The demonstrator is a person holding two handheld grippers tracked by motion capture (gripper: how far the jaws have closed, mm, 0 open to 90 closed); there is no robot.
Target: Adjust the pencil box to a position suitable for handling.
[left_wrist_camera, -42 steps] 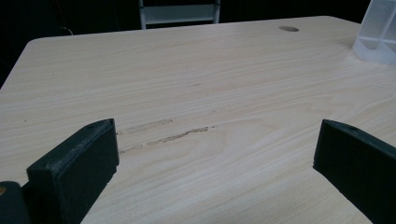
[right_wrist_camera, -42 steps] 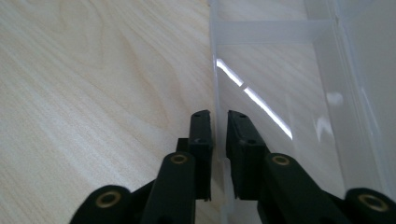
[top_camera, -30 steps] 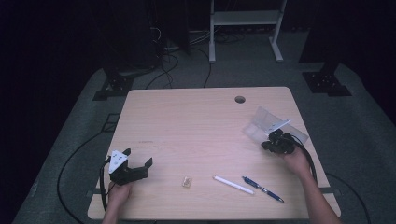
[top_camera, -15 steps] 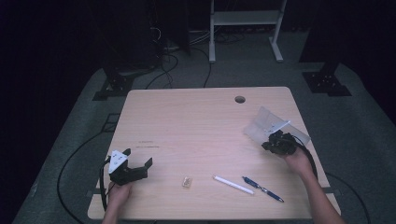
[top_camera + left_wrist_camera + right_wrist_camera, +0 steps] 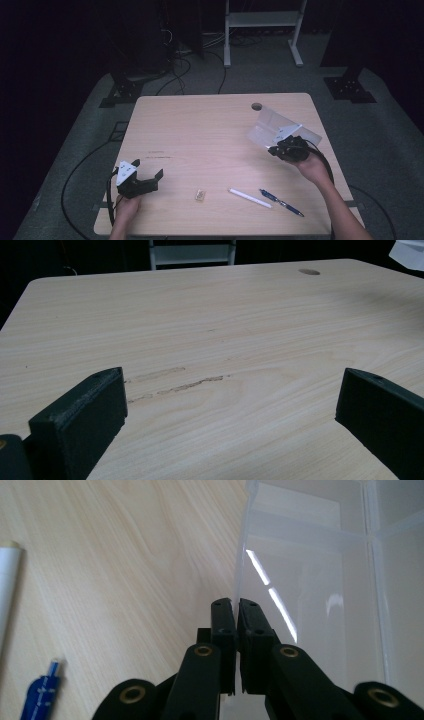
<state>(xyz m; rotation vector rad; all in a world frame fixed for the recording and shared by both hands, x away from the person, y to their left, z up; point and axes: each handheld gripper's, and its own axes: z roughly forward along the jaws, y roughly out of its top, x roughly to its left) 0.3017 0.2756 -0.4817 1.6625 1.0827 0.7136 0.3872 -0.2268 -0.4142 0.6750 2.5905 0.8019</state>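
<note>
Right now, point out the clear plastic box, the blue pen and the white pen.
clear plastic box (image 5: 270, 127), high view, on its tilted clear wall.
blue pen (image 5: 281, 202), high view, middle of its barrel.
white pen (image 5: 250, 198), high view, middle of its barrel.

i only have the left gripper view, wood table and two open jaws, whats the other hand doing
Observer: In the high view the right gripper holds a clear plastic box near the table's far right edge.
Operator: is it actually gripped
Observer: Yes. The right gripper view shows its jaws shut on the box's thin wall, with a compartment divider visible beyond.
Operator: anything else lying around
Observer: The high view shows a white pen, a blue pen and a small tan object along the near edge, between the two hands.
</note>
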